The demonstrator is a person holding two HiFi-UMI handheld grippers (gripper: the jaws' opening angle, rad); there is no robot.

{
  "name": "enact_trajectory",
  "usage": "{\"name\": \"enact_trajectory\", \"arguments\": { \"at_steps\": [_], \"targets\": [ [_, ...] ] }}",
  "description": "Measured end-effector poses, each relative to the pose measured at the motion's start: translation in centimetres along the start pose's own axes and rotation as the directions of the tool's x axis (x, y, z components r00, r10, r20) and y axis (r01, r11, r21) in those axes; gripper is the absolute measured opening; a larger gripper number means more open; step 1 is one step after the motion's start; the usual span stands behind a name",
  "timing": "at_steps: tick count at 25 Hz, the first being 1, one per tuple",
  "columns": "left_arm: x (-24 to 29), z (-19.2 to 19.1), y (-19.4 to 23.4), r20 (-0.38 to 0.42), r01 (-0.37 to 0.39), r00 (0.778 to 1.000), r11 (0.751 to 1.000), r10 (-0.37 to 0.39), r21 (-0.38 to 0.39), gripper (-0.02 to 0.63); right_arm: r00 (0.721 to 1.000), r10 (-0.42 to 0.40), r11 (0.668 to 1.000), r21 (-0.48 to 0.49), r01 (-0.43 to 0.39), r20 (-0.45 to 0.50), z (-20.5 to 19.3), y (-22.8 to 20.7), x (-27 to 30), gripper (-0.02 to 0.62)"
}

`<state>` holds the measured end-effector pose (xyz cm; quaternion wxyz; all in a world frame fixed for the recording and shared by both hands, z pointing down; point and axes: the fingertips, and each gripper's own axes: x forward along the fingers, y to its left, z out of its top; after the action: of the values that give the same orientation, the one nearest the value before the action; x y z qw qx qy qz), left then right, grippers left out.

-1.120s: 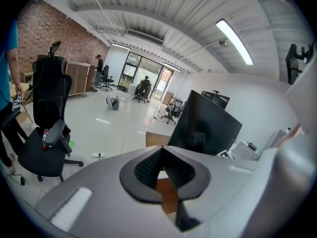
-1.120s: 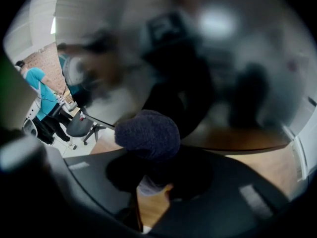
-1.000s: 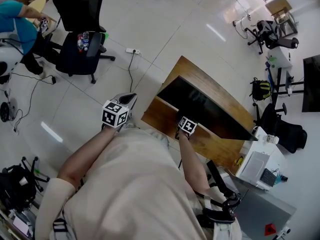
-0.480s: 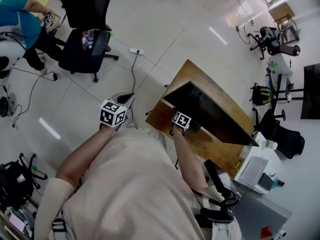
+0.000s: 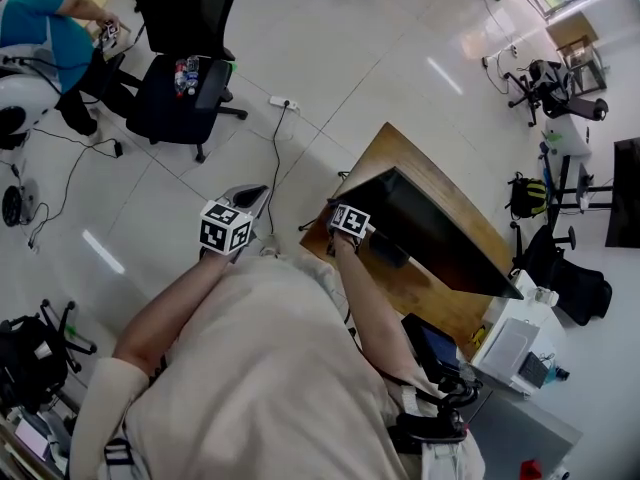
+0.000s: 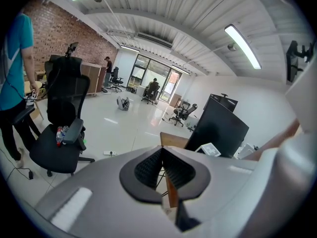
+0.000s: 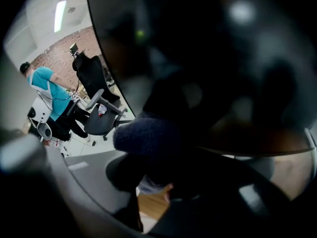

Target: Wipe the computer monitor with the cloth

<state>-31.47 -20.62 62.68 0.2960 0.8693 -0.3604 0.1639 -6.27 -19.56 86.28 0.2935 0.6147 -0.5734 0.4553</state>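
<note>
The black computer monitor (image 5: 430,230) stands on a wooden desk (image 5: 395,150). In the head view my right gripper (image 5: 347,222) sits at the screen's near left end. In the right gripper view it (image 7: 157,175) is shut on a dark blue cloth (image 7: 146,135) that presses against the glossy screen (image 7: 208,58). My left gripper (image 5: 250,200) hangs over the floor to the left of the desk. Its jaws (image 6: 162,152) are shut with nothing in them, and the monitor (image 6: 218,130) shows beyond them.
A black office chair (image 5: 180,88) stands on the white floor at upper left, next to a person in a teal shirt (image 5: 40,28). A power strip (image 5: 285,103) with its cable lies before the desk. A white cabinet (image 5: 510,343) and another chair (image 5: 565,263) stand to the right.
My right gripper has slid the cloth leftward along the screen, from near its middle to its left end. The left gripper has hardly moved.
</note>
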Motion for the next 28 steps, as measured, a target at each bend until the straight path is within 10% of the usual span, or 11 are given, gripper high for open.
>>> {"name": "enact_trajectory", "arguments": {
  "at_steps": [7,28],
  "targets": [
    [-0.8,0.1,1.4,0.015,-0.013,1.000,1.000,0.013,-0.018,0.000,0.995,0.102,0.979,0.173,-0.103,0.016,0.9,1.9,-0.6,0.115],
    [1.9,0.3,-1.9,0.008,0.111,0.994,0.994,-0.111,-0.001,0.000,0.906,0.271,0.936,0.129,-0.326,0.325,11.5,5.7,-16.0,0.115]
  ]
}}
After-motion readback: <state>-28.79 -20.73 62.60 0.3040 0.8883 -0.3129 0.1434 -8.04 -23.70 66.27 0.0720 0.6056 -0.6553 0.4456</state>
